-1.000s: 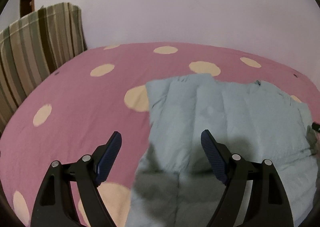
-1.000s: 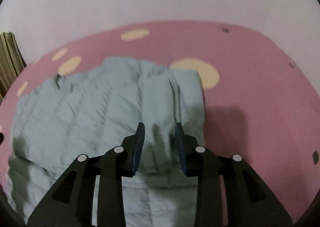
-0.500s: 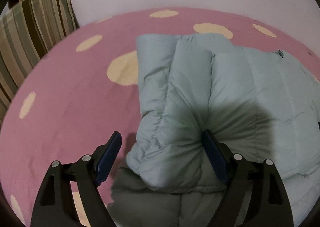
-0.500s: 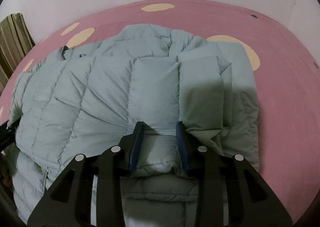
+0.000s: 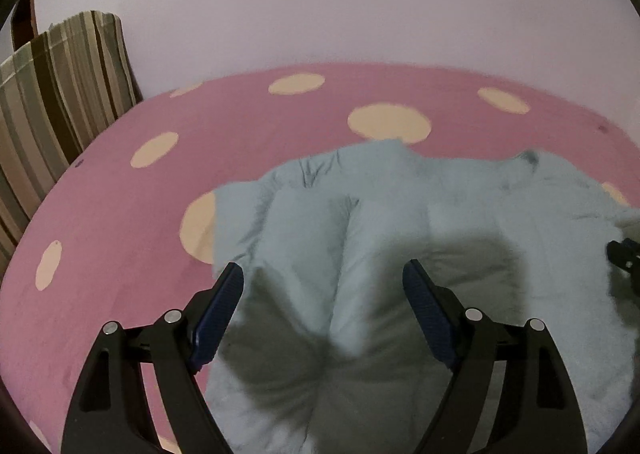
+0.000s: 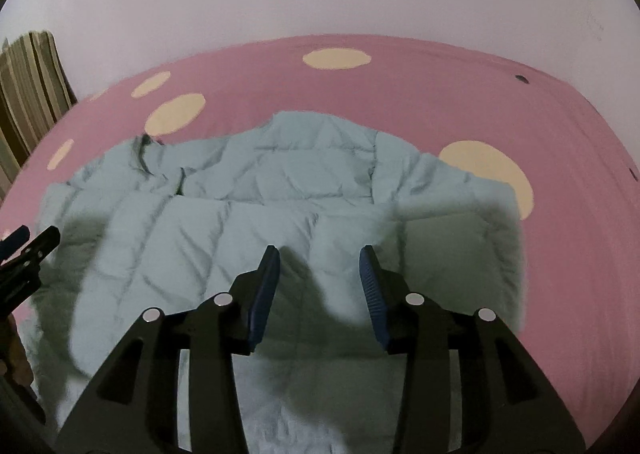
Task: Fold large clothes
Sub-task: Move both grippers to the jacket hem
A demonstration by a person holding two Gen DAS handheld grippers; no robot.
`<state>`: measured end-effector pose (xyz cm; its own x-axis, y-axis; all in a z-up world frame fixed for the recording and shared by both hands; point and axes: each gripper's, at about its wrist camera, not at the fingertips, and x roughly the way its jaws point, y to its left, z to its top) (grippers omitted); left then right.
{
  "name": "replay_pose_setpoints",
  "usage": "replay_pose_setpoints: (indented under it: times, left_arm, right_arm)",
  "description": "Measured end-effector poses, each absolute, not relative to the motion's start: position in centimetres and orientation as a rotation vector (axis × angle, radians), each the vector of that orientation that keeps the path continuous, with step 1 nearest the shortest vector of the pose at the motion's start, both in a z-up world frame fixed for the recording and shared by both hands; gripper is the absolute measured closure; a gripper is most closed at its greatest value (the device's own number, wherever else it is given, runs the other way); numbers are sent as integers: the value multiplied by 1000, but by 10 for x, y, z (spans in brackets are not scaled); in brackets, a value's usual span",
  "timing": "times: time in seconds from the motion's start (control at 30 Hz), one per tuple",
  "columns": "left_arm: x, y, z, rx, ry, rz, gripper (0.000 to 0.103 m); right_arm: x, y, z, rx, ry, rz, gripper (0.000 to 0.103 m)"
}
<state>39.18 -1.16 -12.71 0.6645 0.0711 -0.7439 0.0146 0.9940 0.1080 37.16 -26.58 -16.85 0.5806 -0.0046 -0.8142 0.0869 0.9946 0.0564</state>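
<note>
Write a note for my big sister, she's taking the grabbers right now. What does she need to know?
Left gripper: open, holding nothing, above the left part of the puffy jacket.
Right gripper: open, holding nothing, above the jacket's right part.
The light blue jacket lies on the pink spotted bedsheet; a striped cushion stands at the far left.
Done: the sides look folded in over the middle.
Left: probably another fold to make it smaller, then tidy the edges.
</note>
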Motion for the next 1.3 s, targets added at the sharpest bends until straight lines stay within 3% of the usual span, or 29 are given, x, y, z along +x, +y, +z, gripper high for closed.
replay_pose_setpoints:
  times: [0.2, 0.47, 0.63, 0.77, 0.97, 1.3]
  left_arm:
    - [406, -11, -155, 142, 915, 42, 21]
    - [363, -2, -120, 119, 838, 34, 21]
    - [363, 0, -150, 114, 928, 6, 21]
    - [364, 1, -146, 112, 922, -1, 21]
    - [315, 22, -140, 73, 895, -41, 21]
    - [202, 66, -163, 21, 907, -27, 21]
  right_arm:
    - [383, -270, -199, 100, 1010, -42, 61]
    - [344, -271, -168, 112, 955, -49, 56]
    - [330, -272, -200, 100, 1016, -49, 53]
    - [324, -272, -186, 109, 1001, -44, 53]
    - [255, -289, -151, 129, 956, -55, 42]
    - [109, -317, -146, 130, 988, -121, 35]
